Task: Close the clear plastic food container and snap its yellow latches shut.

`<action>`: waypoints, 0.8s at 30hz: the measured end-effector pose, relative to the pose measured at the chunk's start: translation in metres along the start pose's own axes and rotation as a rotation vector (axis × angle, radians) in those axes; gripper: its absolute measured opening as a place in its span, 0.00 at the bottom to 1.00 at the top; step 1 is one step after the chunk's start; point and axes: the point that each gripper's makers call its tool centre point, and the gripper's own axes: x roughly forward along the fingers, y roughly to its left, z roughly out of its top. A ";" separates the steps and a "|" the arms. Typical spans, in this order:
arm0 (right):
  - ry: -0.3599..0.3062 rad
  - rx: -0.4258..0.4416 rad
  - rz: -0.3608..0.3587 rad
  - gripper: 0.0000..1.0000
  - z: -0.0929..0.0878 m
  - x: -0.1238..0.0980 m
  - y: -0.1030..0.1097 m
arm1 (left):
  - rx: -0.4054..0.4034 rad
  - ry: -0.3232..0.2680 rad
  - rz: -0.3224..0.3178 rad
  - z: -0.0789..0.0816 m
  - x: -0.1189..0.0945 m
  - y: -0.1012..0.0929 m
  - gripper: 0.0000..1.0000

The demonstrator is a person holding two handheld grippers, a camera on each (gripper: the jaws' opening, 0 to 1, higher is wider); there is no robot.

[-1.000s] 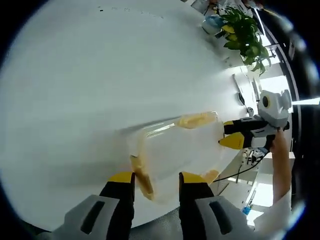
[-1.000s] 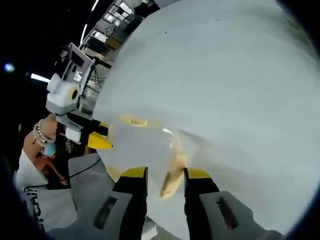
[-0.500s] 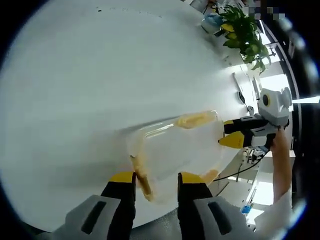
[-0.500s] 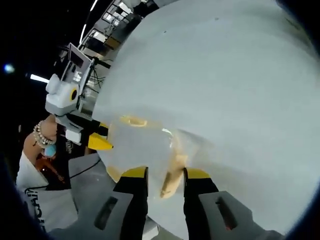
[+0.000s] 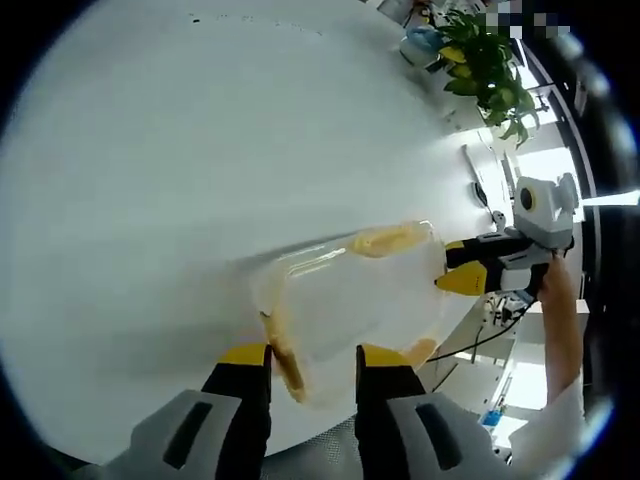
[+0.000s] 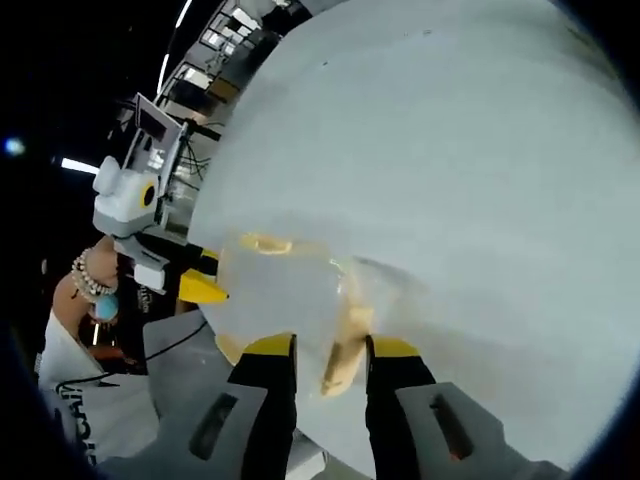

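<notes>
The clear plastic container [image 5: 355, 305] lay at the near edge of the smooth white bench [image 5: 180, 150], with each gripper at one end of it. The left gripper [image 5: 308, 360] had its jaws narrowly parted about a yellow latch [image 5: 285, 360] — contact unclear. The right gripper [image 6: 328, 352] likewise straddled the opposite latch [image 6: 345, 345].

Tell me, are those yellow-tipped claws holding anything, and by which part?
Each gripper, left and right, straddles one end of the clear plastic food container at a yellow latch; whether the jaws actually clamp it cannot be told.
</notes>
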 end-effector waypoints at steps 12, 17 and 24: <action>-0.034 0.176 0.088 0.17 0.000 0.002 0.000 | -0.002 0.004 -0.008 -0.001 0.001 -0.001 0.27; -0.023 0.095 0.081 0.18 0.000 -0.001 0.002 | 0.001 0.006 -0.007 -0.003 -0.001 0.000 0.27; -0.046 0.093 0.084 0.18 -0.006 -0.002 0.005 | 0.005 0.000 -0.013 -0.003 -0.001 0.000 0.27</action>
